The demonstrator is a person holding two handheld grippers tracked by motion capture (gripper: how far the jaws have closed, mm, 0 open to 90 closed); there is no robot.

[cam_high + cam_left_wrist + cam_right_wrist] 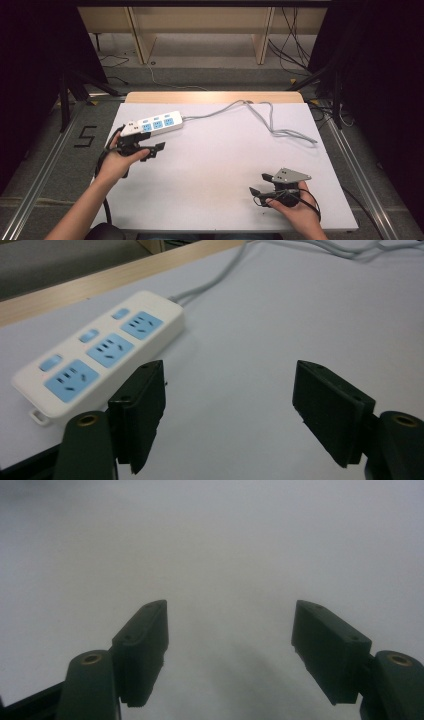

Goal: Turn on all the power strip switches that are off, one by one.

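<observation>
The white power strip (151, 124) lies at the far-left part of the bench (225, 165), its long axis running from about eight o'clock to two o'clock in the high view, with its grey cord (260, 117) trailing off toward three o'clock across the back of the bench. The left gripper (152, 149) sits just beside it, at roughly six o'clock from the strip's near end, so the strip lies toward twelve o'clock from that hand. In the left gripper view the power strip (100, 352) sits at about ten o'clock of the jaws, close but apart from them, with nothing between the pads. That gripper is released, jaws spread wide.

The right gripper (261, 184) rests well apart at the near-right of the bench, around four o'clock from the strip, clearly the farther hand. Its jaws also stand spread, holding nothing; the right gripper view shows bare bench (225, 555) between them.

Any next contact with the strip most likely falls to the left hand.
</observation>
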